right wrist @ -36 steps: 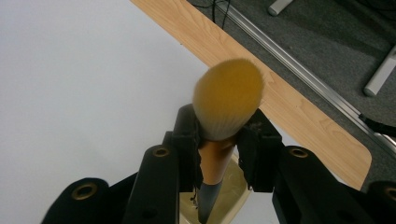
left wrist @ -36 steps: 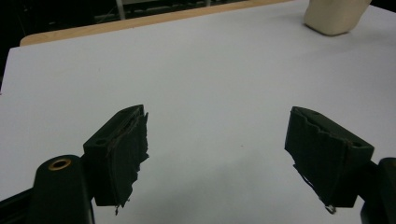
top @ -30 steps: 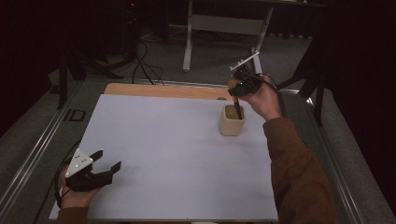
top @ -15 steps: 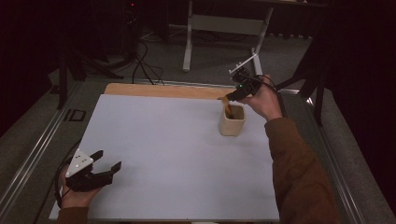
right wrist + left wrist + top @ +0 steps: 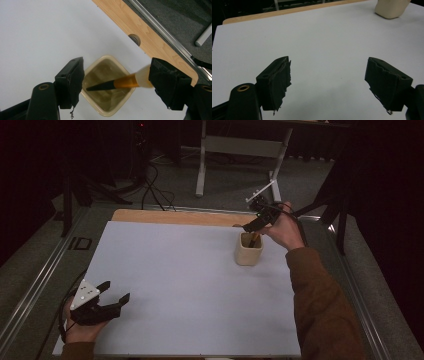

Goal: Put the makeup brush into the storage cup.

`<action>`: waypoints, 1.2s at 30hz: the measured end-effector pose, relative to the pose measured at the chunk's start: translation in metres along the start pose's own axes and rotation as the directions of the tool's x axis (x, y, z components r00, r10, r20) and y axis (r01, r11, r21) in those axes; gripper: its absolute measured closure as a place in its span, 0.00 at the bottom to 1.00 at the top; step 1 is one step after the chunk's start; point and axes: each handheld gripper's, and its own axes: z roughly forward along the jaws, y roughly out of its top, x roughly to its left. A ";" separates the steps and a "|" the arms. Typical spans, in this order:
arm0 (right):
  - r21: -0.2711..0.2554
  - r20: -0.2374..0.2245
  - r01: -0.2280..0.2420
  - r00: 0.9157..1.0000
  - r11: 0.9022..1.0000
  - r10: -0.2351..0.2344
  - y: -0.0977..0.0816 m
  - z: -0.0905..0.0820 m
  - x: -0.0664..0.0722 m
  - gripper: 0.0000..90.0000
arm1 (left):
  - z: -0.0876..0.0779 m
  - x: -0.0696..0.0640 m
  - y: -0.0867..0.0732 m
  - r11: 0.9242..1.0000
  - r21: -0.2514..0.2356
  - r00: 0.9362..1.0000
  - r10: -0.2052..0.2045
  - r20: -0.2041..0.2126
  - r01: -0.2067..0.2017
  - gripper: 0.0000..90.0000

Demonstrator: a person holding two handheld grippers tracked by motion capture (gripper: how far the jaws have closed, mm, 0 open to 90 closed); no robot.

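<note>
Fingers (image 5: 165, 85) of the right gripper (image 5: 257, 220) are standing apart above the cup (image 5: 249, 249), having just been opening; the brush (image 5: 117, 83) is lying between them, its pale end close against the right-hand one, though I cannot tell whether it is touching. No pad is pressing on it. Its dark tip is resting down inside the cup, its orange shaft leaning on the rim. That cream, square-mouthed cup is sitting on the far right part of the white bench (image 5: 190, 285), just inside the wooden strip (image 5: 175, 216) along the far edge. At the near left corner, the left gripper (image 5: 107, 300) is hovering low over bare bench with its fingers (image 5: 275, 82) spread wide, nothing between them, well apart from the cup.
</note>
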 end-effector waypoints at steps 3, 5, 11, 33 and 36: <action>0.002 0.005 -0.004 1.000 1.000 0.004 -0.002 0.000 -0.001 0.31 | 0.000 0.000 0.000 1.000 0.000 1.000 0.000 0.000 0.000 0.23; 0.003 0.009 -0.003 1.000 1.000 0.003 -0.004 0.000 -0.002 0.31 | 0.000 0.000 0.000 1.000 0.000 1.000 0.000 0.000 0.000 0.23; -0.014 0.013 -0.014 1.000 1.000 0.014 -0.007 -0.005 -0.005 0.31 | 0.000 0.000 0.000 1.000 0.000 1.000 0.000 -0.001 0.000 0.23; -0.090 0.037 -0.022 0.999 0.996 0.026 -0.031 -0.021 -0.010 0.26 | 0.000 0.000 0.000 1.000 -0.001 1.000 0.000 0.000 0.000 0.23; -0.099 0.036 -0.031 0.999 0.995 0.035 -0.035 -0.022 -0.010 0.25 | 0.000 0.000 0.000 1.000 -0.001 1.000 0.000 -0.001 0.000 0.23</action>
